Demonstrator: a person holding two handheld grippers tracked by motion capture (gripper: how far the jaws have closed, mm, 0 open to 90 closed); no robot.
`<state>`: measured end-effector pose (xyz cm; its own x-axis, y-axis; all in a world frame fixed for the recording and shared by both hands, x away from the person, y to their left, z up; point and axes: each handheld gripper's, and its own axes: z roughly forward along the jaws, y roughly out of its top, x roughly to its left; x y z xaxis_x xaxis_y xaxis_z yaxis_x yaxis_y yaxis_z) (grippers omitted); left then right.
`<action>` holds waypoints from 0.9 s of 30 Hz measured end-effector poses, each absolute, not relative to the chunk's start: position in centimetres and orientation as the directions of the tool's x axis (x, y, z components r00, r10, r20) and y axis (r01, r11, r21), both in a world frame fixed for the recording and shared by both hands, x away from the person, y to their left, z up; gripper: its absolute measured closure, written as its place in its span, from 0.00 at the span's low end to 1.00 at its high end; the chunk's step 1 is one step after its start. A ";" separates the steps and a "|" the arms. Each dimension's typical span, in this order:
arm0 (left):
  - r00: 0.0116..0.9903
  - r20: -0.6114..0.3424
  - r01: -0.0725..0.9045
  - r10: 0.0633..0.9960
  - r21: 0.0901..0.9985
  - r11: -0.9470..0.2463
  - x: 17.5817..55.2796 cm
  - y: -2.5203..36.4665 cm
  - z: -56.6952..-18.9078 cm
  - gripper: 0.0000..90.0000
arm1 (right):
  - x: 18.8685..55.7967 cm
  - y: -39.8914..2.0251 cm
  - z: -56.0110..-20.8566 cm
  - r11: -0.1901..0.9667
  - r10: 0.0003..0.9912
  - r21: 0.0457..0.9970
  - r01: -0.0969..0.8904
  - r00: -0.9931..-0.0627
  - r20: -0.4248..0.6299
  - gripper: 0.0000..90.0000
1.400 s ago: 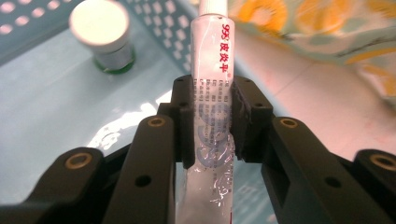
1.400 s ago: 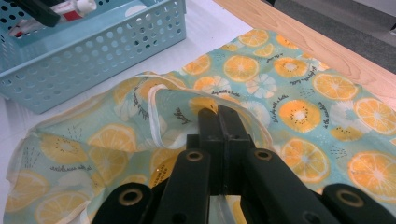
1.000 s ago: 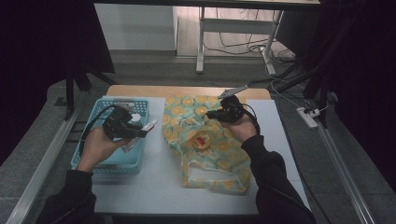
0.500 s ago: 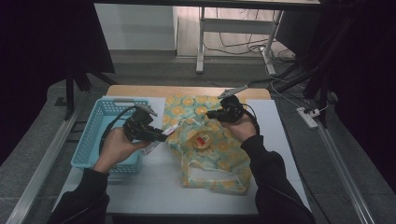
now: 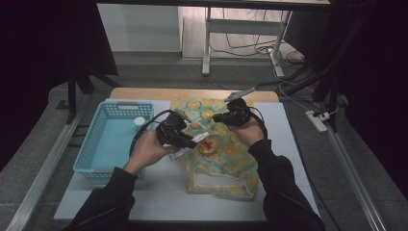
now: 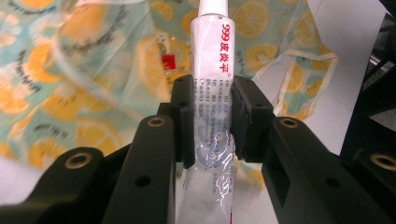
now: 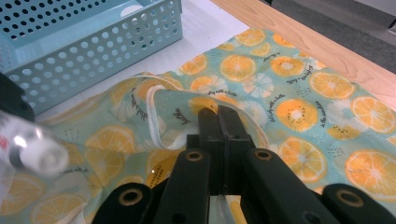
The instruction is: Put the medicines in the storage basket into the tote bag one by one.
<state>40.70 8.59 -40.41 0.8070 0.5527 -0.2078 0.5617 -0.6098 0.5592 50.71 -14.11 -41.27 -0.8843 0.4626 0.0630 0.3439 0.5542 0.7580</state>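
Fingers [image 6: 187, 121] of the left gripper [image 6: 207, 116] are clamped on a white ointment tube [image 6: 211, 84], one pad each side of its crimped lower half, cap end pointing away from the camera. Tube label reads "999" in red w/ red Chinese characters beside it; smaller grey print lower down is too fine to read. In the high view the left gripper [image 5: 185, 139] sits just right of the blue basket [image 5: 96, 154], w/ the tube [image 5: 198, 138] sticking out over the left edge of the lemon-print bag [image 5: 226, 166].

Right gripper [image 7: 219, 126] has its fingers [image 7: 208, 126] pressed together on the bag's pale-trimmed rim [image 7: 156, 116], lifting a fold of fabric. High view puts the right gripper [image 5: 219, 117] at the bag's far end, near the wooden strip of the bench [image 5: 159, 192]. Bag print: orange/lemon slices on teal, plus small script wording on the cloth, approx. "play with a taste", not sharp enough to be sure. A small round item w/ a red patch [image 5: 209, 146] shows through the bag's middle.

Basket is perforated plastic, standing left of the bag; a small white round thing [image 5: 139, 121] lies at its far right corner. Tube cap [image 7: 39, 156] appears blurred at the left in the right gripper view, close to the lifted rim.
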 end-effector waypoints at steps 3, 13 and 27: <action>0.812 -0.210 0.556 0.544 0.561 -0.613 41.0 7.6 -40.5 0.80 | 50.7 -14.1 -41.2 0.553 0.463 0.758 0.345 -0.884 0.064 1.00; 0.824 -0.201 0.539 0.530 0.567 -0.623 41.8 5.0 -40.4 0.80 | 50.7 -14.0 -41.2 0.554 0.461 0.758 0.344 -0.885 0.065 1.00; 0.833 -0.170 0.518 0.526 0.573 -0.635 43.2 2.6 -41.8 0.80 | 50.7 -14.1 -41.2 0.555 0.462 0.757 0.345 -0.885 0.065 1.00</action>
